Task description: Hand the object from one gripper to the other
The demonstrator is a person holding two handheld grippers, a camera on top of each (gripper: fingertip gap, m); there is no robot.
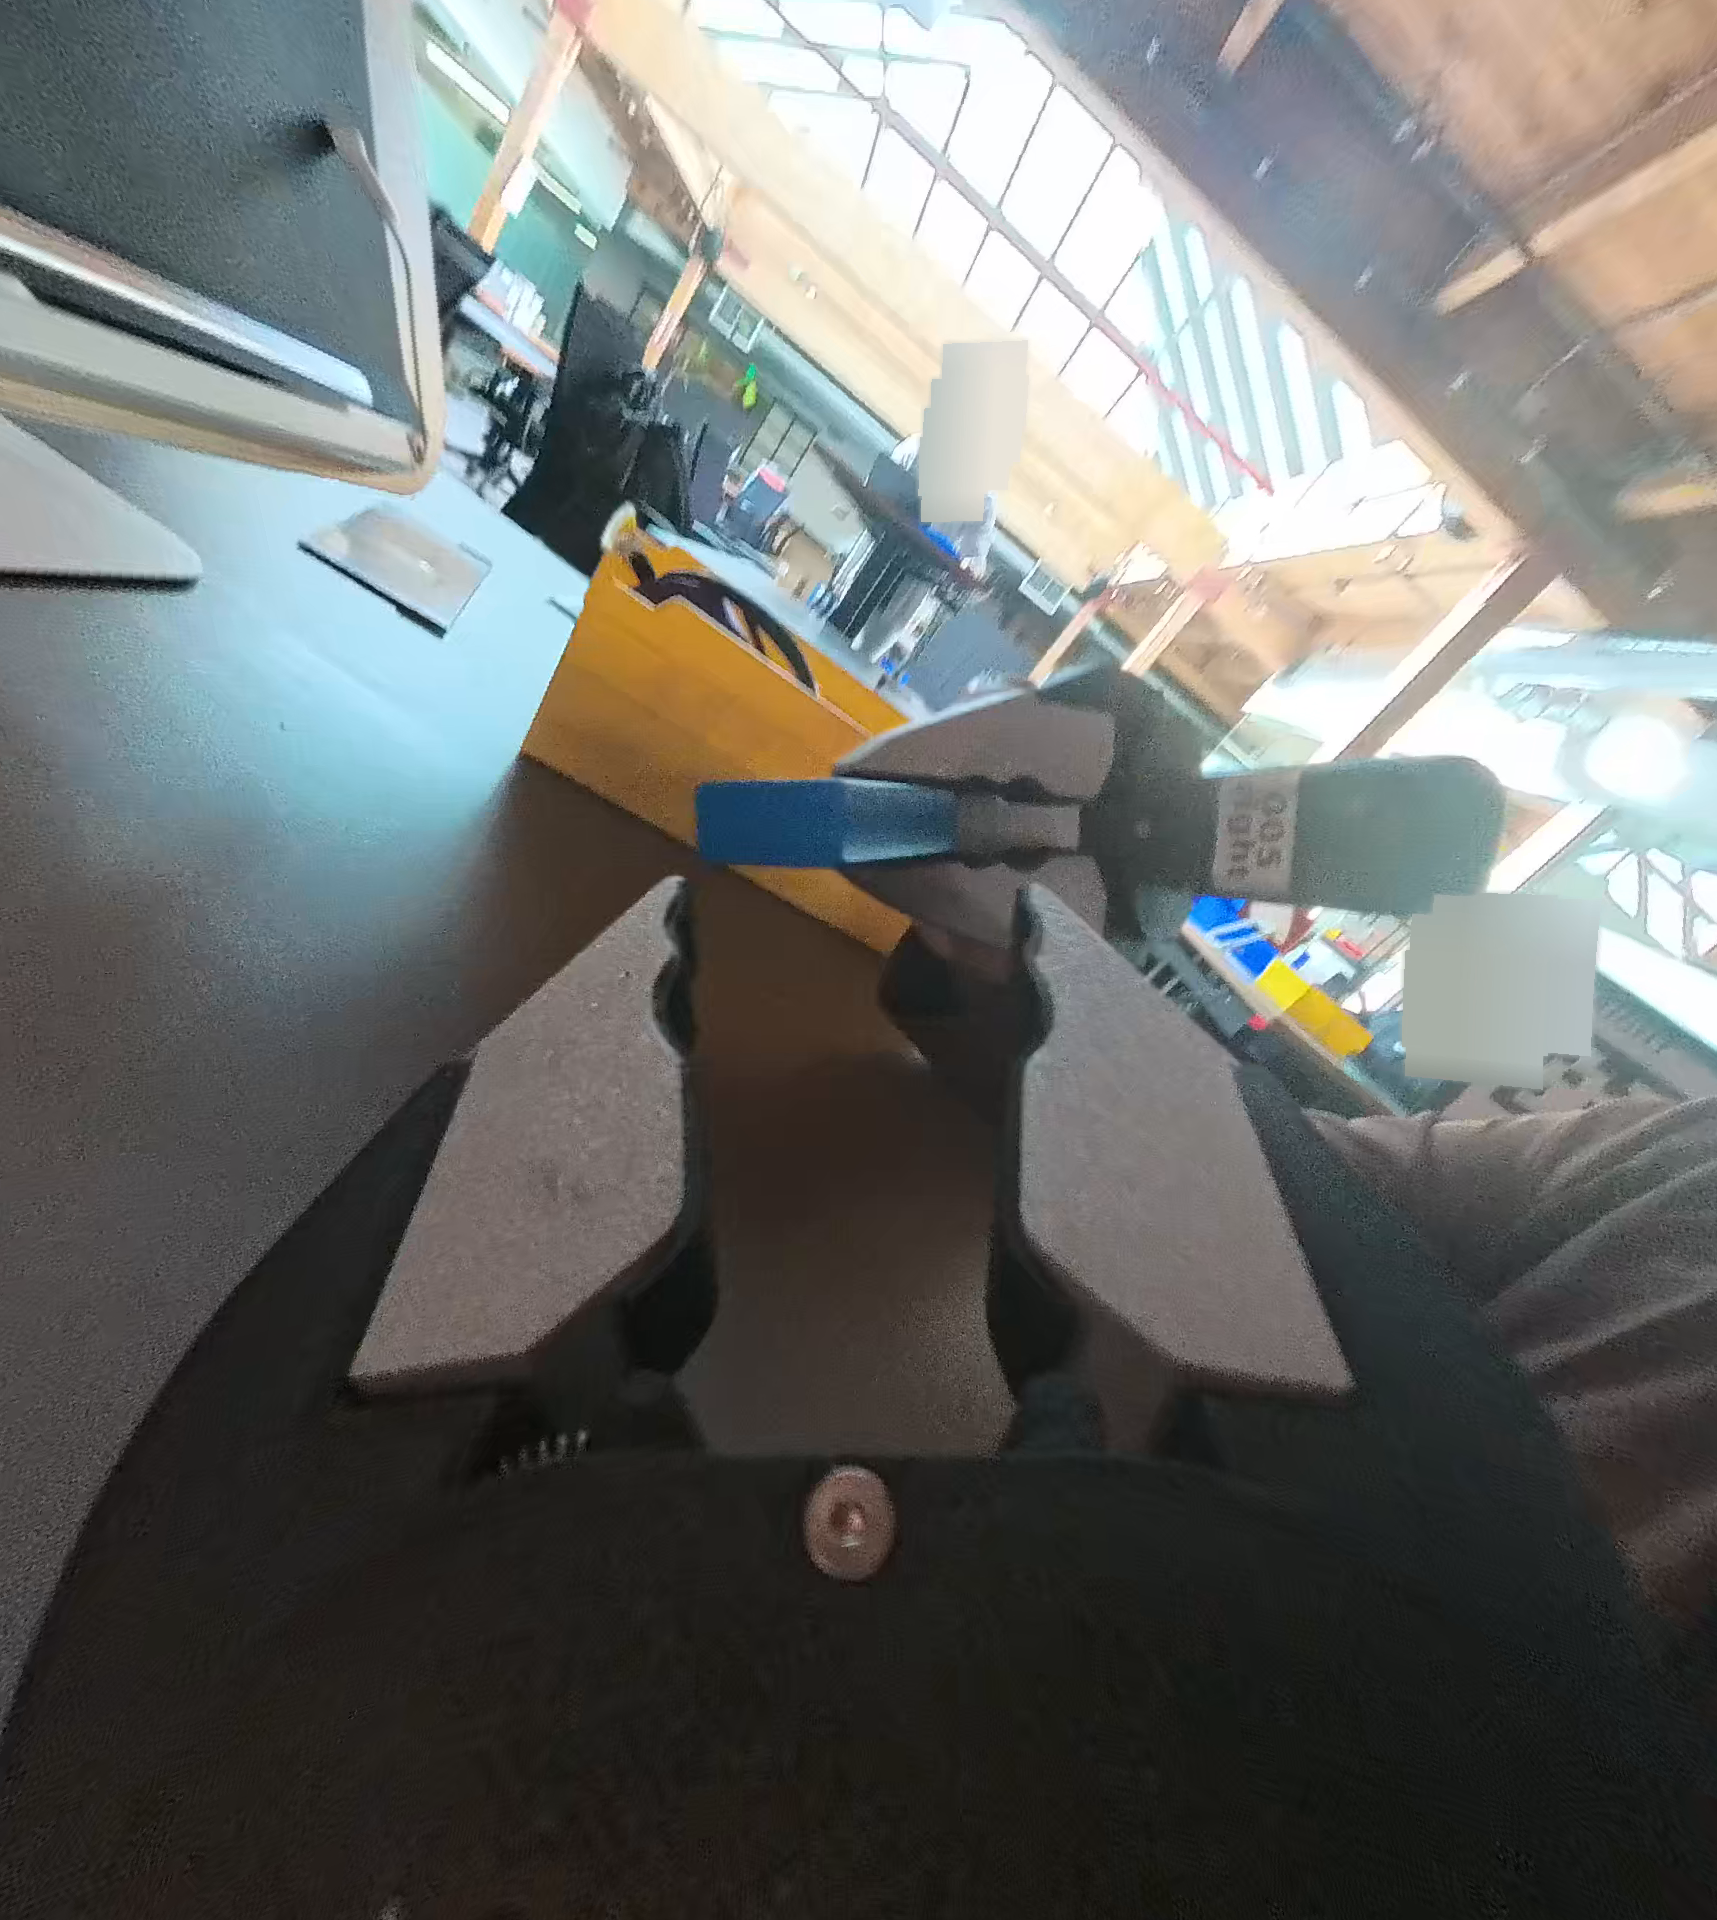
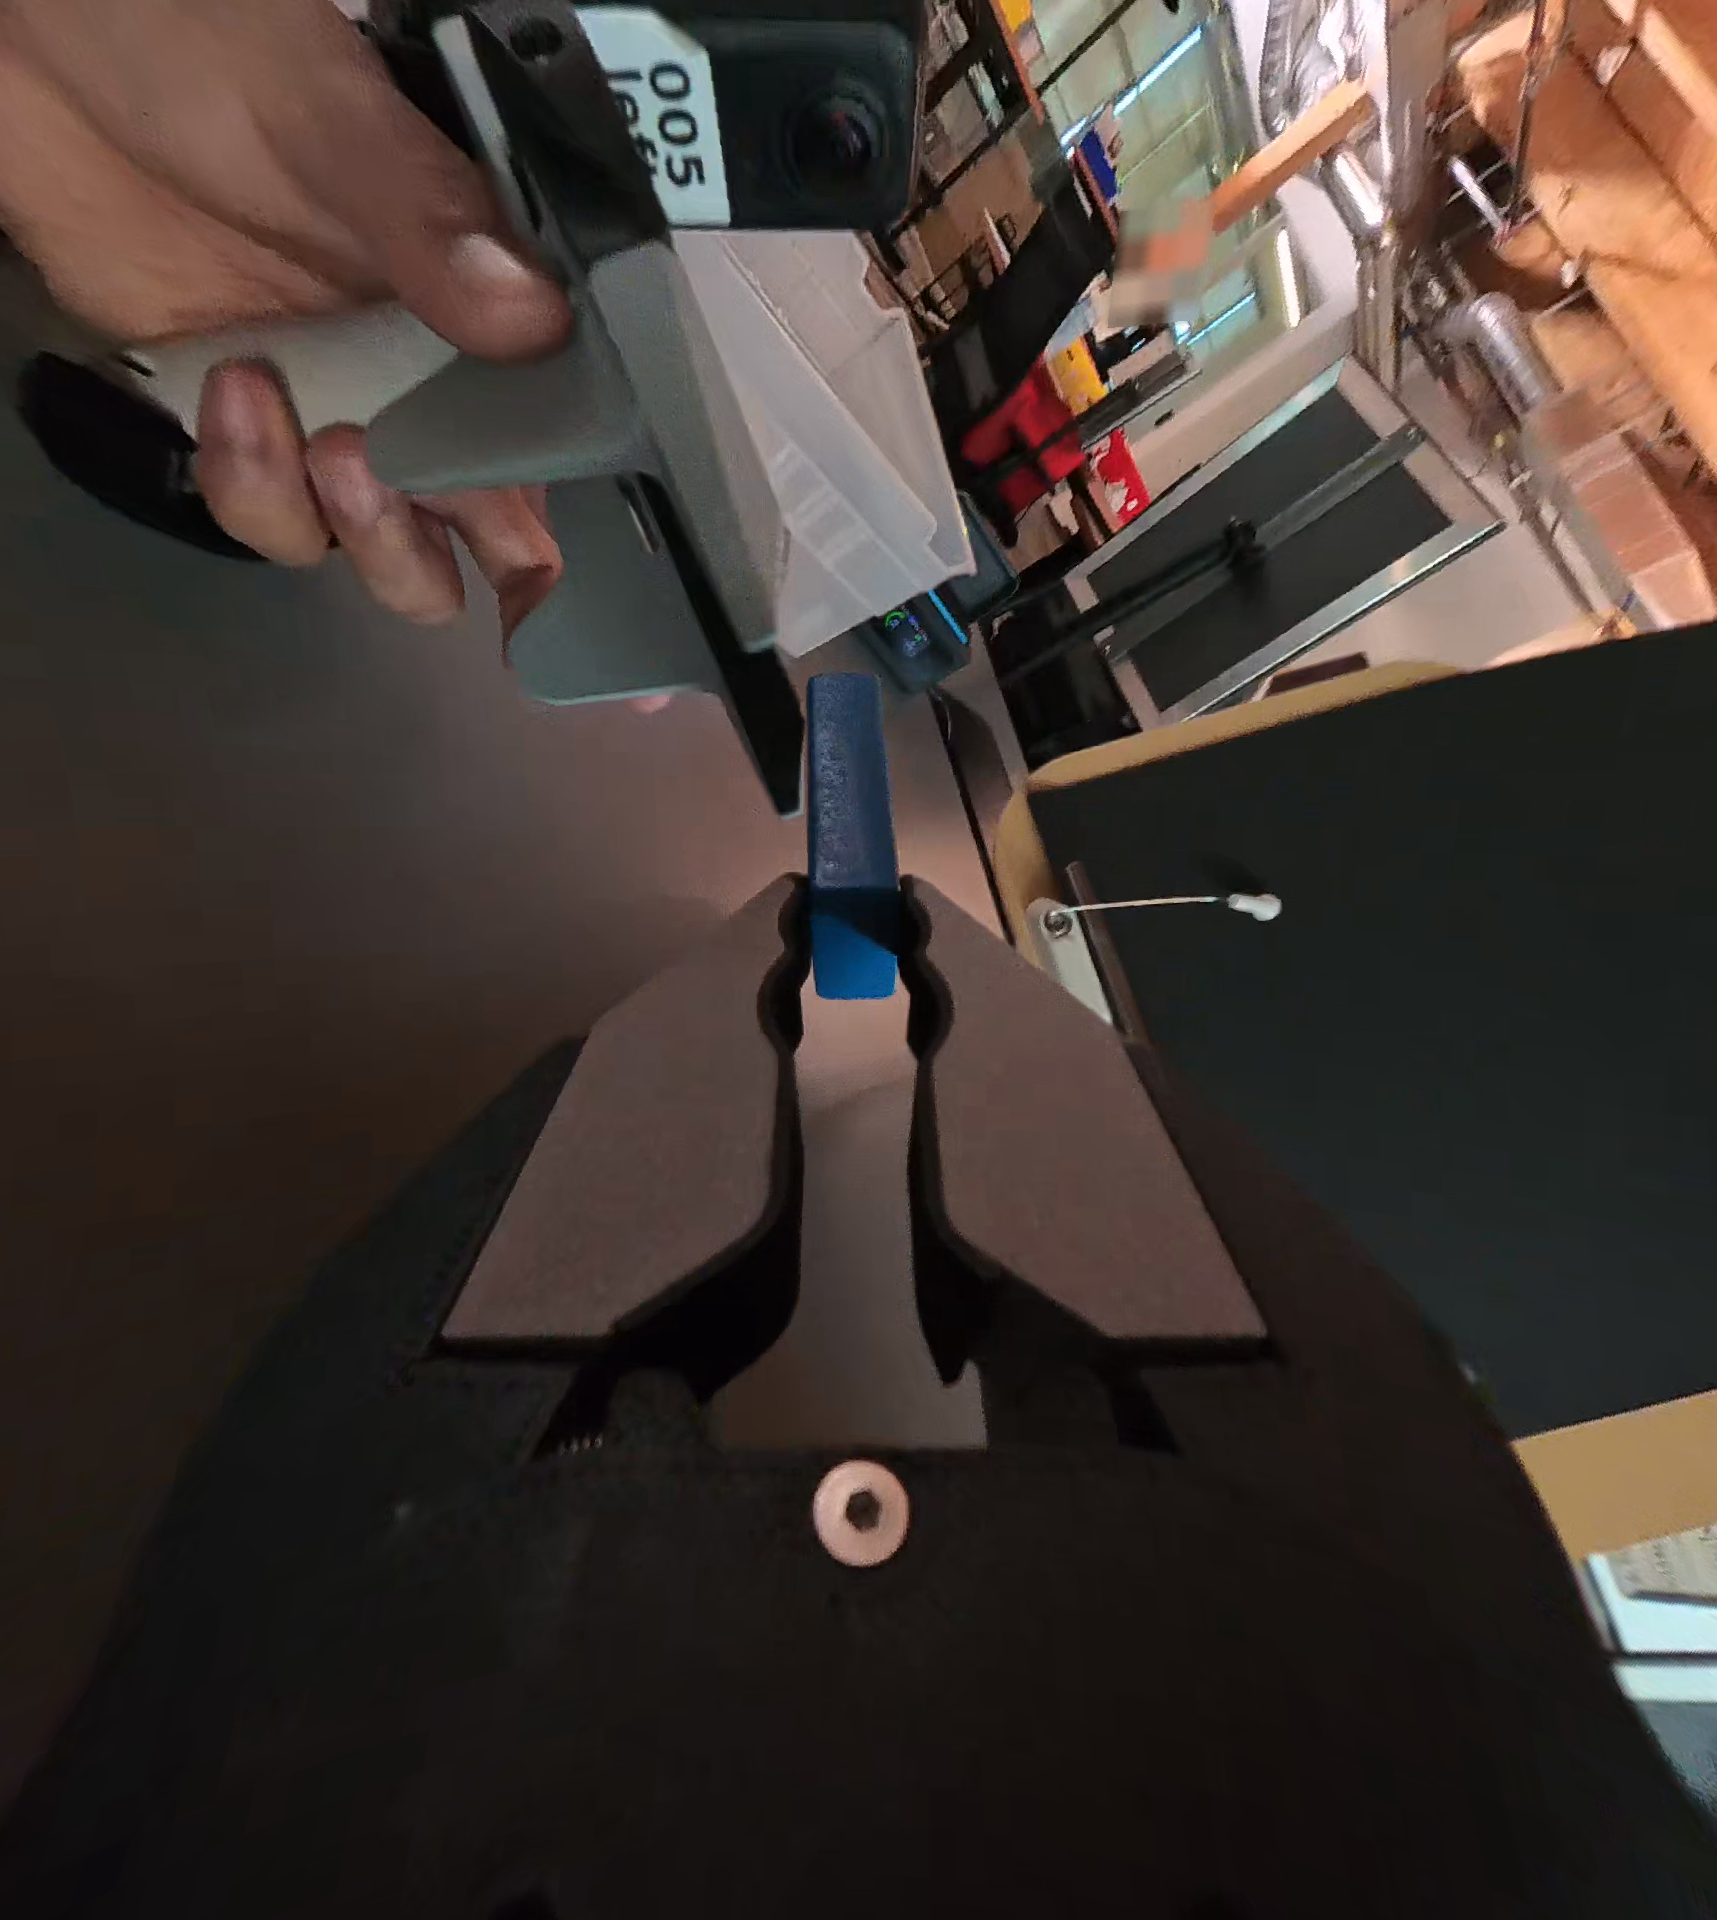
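A flat blue block (image 2: 847, 821) is clamped between the fingertips of my right gripper (image 2: 851, 914) and sticks out ahead of them. In the left wrist view the same block (image 1: 812, 823) pokes to the left out of the right gripper (image 1: 979, 821), just above and beyond my own fingertips. My left gripper (image 1: 849, 909) is open and empty, its jaws wide apart below the block. In the right wrist view the left gripper's body (image 2: 625, 499) is held by a hand (image 2: 241, 239) at the upper left, close to the block's far end.
A dark tabletop (image 1: 210, 831) lies below. A yellow wooden box (image 1: 688, 717) stands just behind the block. A monitor (image 1: 158, 239) with a silver foot is at the left. A dark panel with a plywood edge (image 2: 1456, 987) fills the right of the right wrist view. The tips of both grippers are at nearly the same place. The monitor (image 1: 158, 239) is about equally far from each gripper, around 25 cm.
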